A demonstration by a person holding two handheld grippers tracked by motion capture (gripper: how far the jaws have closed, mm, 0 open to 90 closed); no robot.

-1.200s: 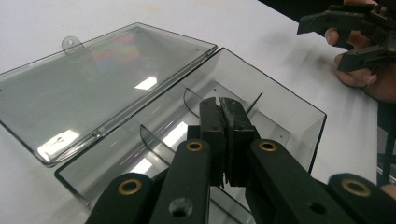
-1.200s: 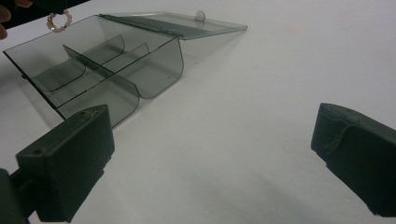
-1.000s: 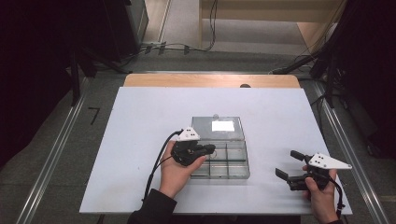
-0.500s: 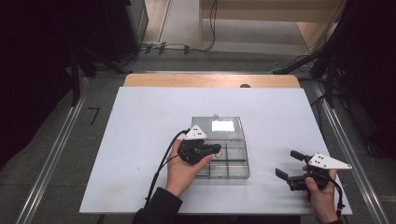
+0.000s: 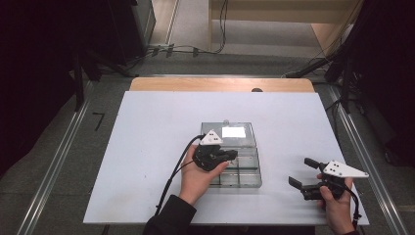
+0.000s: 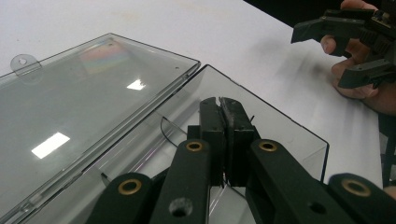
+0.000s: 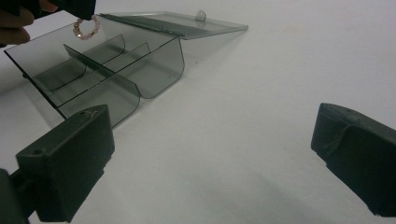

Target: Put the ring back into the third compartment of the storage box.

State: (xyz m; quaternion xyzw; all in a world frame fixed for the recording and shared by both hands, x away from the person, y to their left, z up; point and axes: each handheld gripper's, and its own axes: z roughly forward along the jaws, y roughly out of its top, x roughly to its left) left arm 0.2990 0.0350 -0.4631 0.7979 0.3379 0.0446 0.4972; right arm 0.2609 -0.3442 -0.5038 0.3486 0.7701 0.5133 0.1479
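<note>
A smoky clear compartment box (image 5: 247, 169) lies on the white table (image 5: 147, 147), its lid (image 5: 234, 133) swung open flat on the far side. My left gripper (image 5: 231, 155) hovers over the box's near left compartments, shut on a small loop of pink beads (image 7: 86, 28) that dangles below its jaws. In the left gripper view my left gripper (image 6: 223, 103) has its jaws pressed together above the box wall (image 6: 280, 135), beside the lid (image 6: 84, 93). My right gripper (image 5: 299, 171) rests open right of the box, nothing between its fingers (image 7: 70, 154). The box's curved dividers (image 7: 107, 77) show empty compartments.
The table's wooden far edge (image 5: 220, 84) carries a small dark knob (image 5: 256, 90). Metal rails (image 5: 54, 166) run along both sides on the floor, with cables (image 5: 166, 49) beyond. Bare white tabletop spreads left of the box and behind it.
My left gripper has shifted slightly to the right, farther over the box, still shut. The right gripper has stayed where it was.
</note>
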